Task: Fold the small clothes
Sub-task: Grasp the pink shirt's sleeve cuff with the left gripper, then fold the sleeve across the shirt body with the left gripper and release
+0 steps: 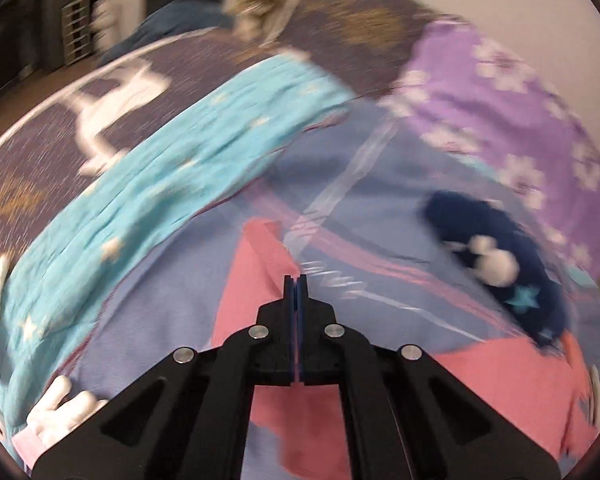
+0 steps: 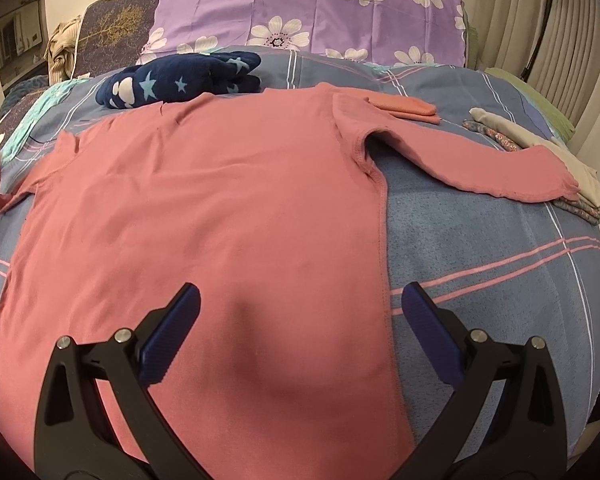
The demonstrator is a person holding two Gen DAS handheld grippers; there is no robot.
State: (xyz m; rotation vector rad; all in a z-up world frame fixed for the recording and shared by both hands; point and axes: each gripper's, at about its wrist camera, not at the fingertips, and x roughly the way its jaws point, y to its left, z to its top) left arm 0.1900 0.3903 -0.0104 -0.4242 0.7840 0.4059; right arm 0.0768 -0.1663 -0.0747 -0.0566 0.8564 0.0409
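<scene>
A pink long-sleeved shirt (image 2: 220, 200) lies flat on the blue checked bedcover (image 2: 480, 240), its right sleeve (image 2: 480, 172) stretched out to the side. My right gripper (image 2: 300, 292) stands open low over the shirt's lower part; one finger is above the cloth and the other above the cover beside the side seam. The left wrist view is blurred. There my left gripper (image 1: 297, 280) is shut, with the shirt's pink sleeve (image 1: 260, 240) running up to its tips and a thin line of cloth between the pads. In the right wrist view that sleeve end (image 2: 4, 196) is raised at the far left.
A navy garment with stars (image 2: 180, 80) lies beyond the shirt's collar, and a purple flowered pillow (image 2: 300, 12) behind it. A folded pink piece (image 2: 404, 108) and a stack of folded clothes (image 2: 540, 148) sit at the right. A turquoise blanket (image 1: 160, 180) lies to the left.
</scene>
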